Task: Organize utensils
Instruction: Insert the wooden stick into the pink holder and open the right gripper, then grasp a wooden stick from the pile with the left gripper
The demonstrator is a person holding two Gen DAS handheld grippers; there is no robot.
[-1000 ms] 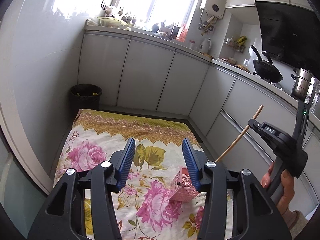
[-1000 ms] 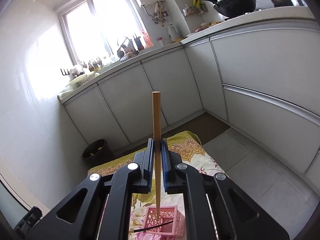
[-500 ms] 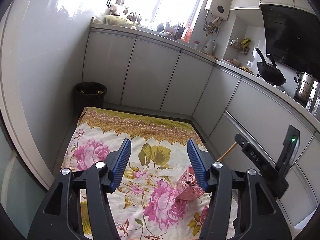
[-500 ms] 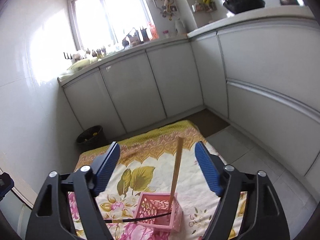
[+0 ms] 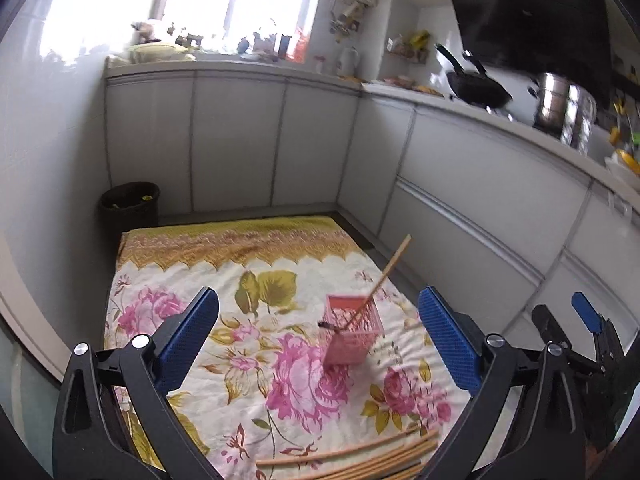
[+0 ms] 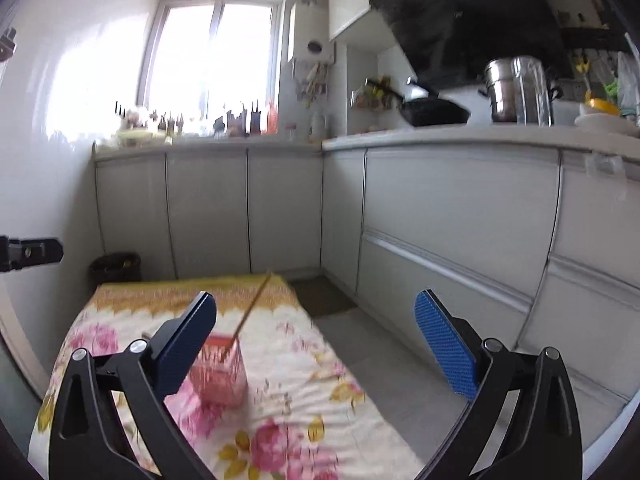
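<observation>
A small pink basket [image 5: 350,330] stands on the floral cloth [image 5: 200,272]. One wooden chopstick [image 5: 384,274] leans in it, tilted to the upper right, with a thin black utensil [image 5: 329,326] across its rim. Several loose chopsticks [image 5: 360,458] lie at the cloth's near edge. My left gripper [image 5: 320,340] is open and empty, above and behind the basket. My right gripper [image 6: 316,344] is open and empty; the basket [image 6: 220,372] with the chopstick [image 6: 250,312] sits by its left finger. The right gripper's body [image 5: 580,344] shows at right in the left wrist view.
White kitchen cabinets [image 5: 240,140] line the back and right sides. A dark waste bin [image 5: 130,204] stands in the back left corner. A wok [image 5: 476,88] and a steel pot [image 5: 560,108] sit on the counter. Grey tiled floor [image 6: 400,380] lies right of the cloth.
My right gripper opened and let go of the chopstick, which now leans in the pink basket. Both grippers pulled back and the left one opened wider.
</observation>
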